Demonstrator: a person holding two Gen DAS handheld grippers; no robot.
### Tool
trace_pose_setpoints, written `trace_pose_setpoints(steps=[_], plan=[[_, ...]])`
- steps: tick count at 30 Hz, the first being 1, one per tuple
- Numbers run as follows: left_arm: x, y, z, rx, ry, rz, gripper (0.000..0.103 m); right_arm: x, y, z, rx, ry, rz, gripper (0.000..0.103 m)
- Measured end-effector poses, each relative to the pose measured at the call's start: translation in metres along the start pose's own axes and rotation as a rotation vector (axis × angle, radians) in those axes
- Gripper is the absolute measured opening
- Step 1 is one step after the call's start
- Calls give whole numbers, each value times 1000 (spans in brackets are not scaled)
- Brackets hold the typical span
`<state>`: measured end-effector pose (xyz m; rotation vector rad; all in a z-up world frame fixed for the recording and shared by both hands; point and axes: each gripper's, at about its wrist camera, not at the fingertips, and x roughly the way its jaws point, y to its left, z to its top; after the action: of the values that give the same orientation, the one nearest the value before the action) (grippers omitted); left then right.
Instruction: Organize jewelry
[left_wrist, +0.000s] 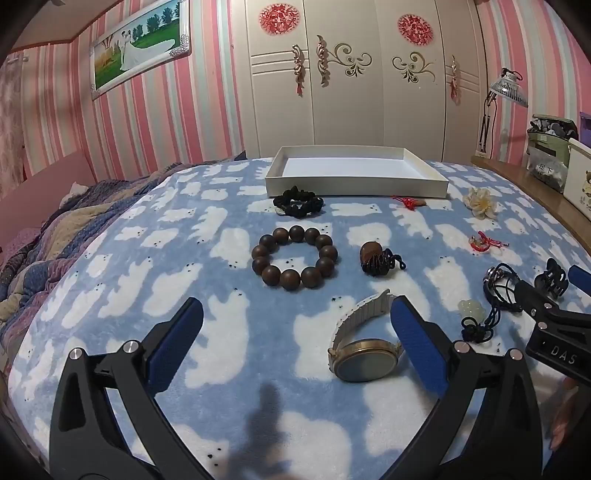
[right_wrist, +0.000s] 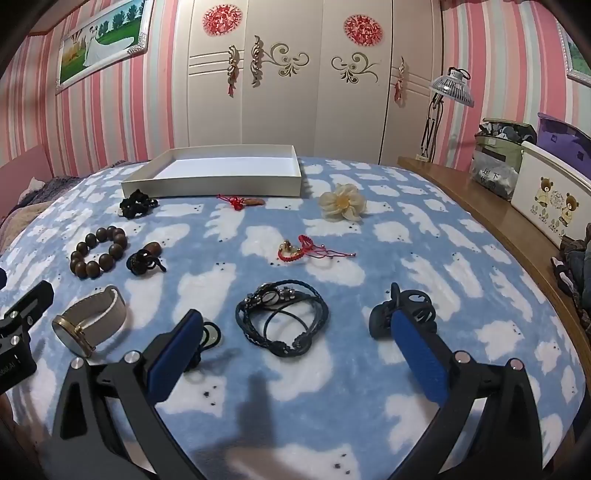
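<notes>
Jewelry lies scattered on a blue blanket with white bears. My left gripper (left_wrist: 297, 314) is open above the blanket, a gold watch (left_wrist: 360, 360) just inside its right finger and a brown bead bracelet (left_wrist: 294, 258) ahead. An empty white tray (left_wrist: 354, 184) stands at the far side. My right gripper (right_wrist: 295, 328) is open over a dark braided cord bracelet (right_wrist: 282, 317). A black hair claw (right_wrist: 404, 308) rests behind its right finger, a pale green pendant (right_wrist: 210, 334) behind its left one. The right gripper (left_wrist: 550, 291) also shows in the left wrist view.
A black bead bracelet (left_wrist: 298, 203), a brown pendant on dark cord (left_wrist: 376, 256), a red knot charm (right_wrist: 240, 201), a red string bracelet (right_wrist: 299, 251) and a cream fabric flower (right_wrist: 341, 201) lie about. A wooden ledge (right_wrist: 498, 221) with boxes runs along the right. Wardrobe doors stand behind.
</notes>
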<state>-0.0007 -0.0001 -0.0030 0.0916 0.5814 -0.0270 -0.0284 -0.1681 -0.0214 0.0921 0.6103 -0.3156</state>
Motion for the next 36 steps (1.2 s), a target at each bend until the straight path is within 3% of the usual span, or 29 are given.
trace_pose_setpoints(steps=[36], plan=[[-3, 0, 2, -1, 3, -3, 100, -1, 2, 1, -7, -8, -11, 101]])
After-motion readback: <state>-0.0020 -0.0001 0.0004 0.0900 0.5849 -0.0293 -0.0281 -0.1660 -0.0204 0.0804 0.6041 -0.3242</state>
